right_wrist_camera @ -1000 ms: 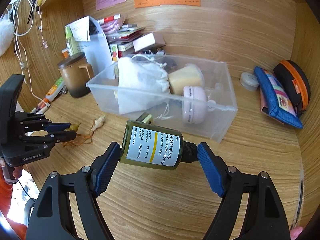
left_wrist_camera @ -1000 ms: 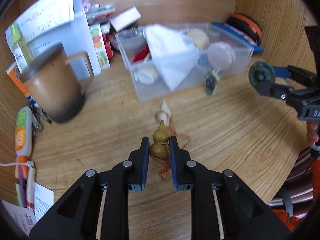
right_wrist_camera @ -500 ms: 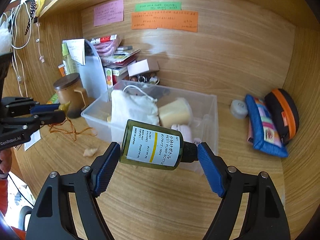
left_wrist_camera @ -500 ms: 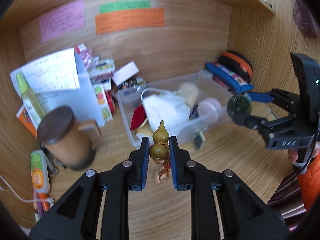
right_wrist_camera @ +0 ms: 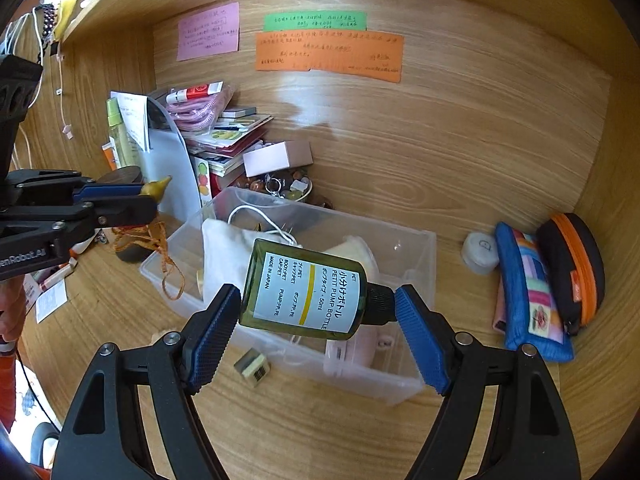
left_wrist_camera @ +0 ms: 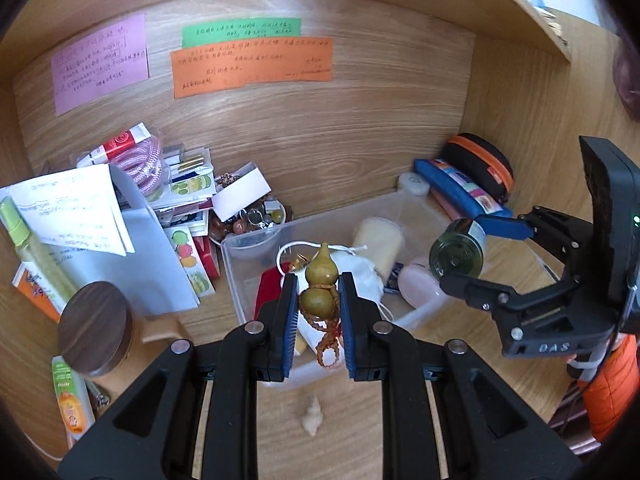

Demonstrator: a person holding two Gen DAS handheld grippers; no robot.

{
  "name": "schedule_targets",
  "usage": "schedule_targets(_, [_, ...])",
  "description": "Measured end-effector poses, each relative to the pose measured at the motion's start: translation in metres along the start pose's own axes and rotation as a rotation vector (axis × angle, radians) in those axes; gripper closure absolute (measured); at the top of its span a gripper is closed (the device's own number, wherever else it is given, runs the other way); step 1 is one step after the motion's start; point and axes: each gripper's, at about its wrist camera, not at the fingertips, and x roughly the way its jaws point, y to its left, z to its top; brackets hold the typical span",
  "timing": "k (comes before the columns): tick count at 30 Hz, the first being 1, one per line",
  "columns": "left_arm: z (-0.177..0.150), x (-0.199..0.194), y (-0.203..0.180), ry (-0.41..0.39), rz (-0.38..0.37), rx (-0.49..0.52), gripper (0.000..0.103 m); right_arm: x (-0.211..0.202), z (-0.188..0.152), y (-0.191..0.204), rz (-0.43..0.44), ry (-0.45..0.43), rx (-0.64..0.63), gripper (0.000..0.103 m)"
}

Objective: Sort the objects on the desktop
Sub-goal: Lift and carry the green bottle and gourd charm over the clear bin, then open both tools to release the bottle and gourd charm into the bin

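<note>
My left gripper (left_wrist_camera: 319,304) is shut on a small olive gourd charm (left_wrist_camera: 320,286), whose orange cord (left_wrist_camera: 328,340) hangs below the pads. It hovers over the near left corner of a clear plastic bin (left_wrist_camera: 248,246). My right gripper (right_wrist_camera: 312,320) is shut on a green pump bottle (right_wrist_camera: 306,290) held lengthwise, base against one pad and black cap against the other, above the bin (right_wrist_camera: 416,268). In the left wrist view the bottle (left_wrist_camera: 456,254) shows end-on at the right. In the right wrist view the gourd (right_wrist_camera: 154,189) sits far left with its cord (right_wrist_camera: 160,248) dangling.
The bin holds a white drawstring pouch (right_wrist_camera: 228,252), a cream jar (left_wrist_camera: 378,236) and a pink case (left_wrist_camera: 416,286). A lidded brown mug (left_wrist_camera: 96,326), papers and booklets crowd the left. Pencil cases (right_wrist_camera: 532,288) lie right. A small shell (left_wrist_camera: 312,420) and a stamp block (right_wrist_camera: 251,368) rest on the desk.
Both grippers have risen from the desk with their loads. The gourd left the desk surface and now hangs over the bin; its shell stayed below. The bottle moved nearer above the bin.
</note>
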Motion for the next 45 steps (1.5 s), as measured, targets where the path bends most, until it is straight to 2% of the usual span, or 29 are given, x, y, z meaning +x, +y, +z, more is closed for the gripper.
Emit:
schedule_targets(10, [-0.002, 0.048, 0.014, 0.077, -0.015, -0.026, 0.084, 0.043, 0.009, 0.003, 0.023, 0.051, -0.024, 0.026])
schedule_targets(17, [-0.008, 0.071, 0.019, 0.128, -0.033, -0.029, 0.084, 0.067, 0.008, 0.009, 0.075, 0.089, -0.039, 0.026])
schedule_targets(30, [-0.018, 0.089, 0.026, 0.156, -0.037, -0.037, 0.083, 0.081, 0.0, 0.019, 0.08, 0.106, -0.087, 0.025])
schedule_targets(38, [-0.018, 0.084, 0.027, 0.145, -0.003, -0.039, 0.063, 0.079, 0.001, 0.02, 0.056, 0.106, -0.1, 0.025])
schedule_targets(45, [-0.019, 0.065, 0.024, 0.115, 0.028, -0.03, 0.049, 0.062, 0.007, 0.022, 0.027, 0.067, -0.105, 0.025])
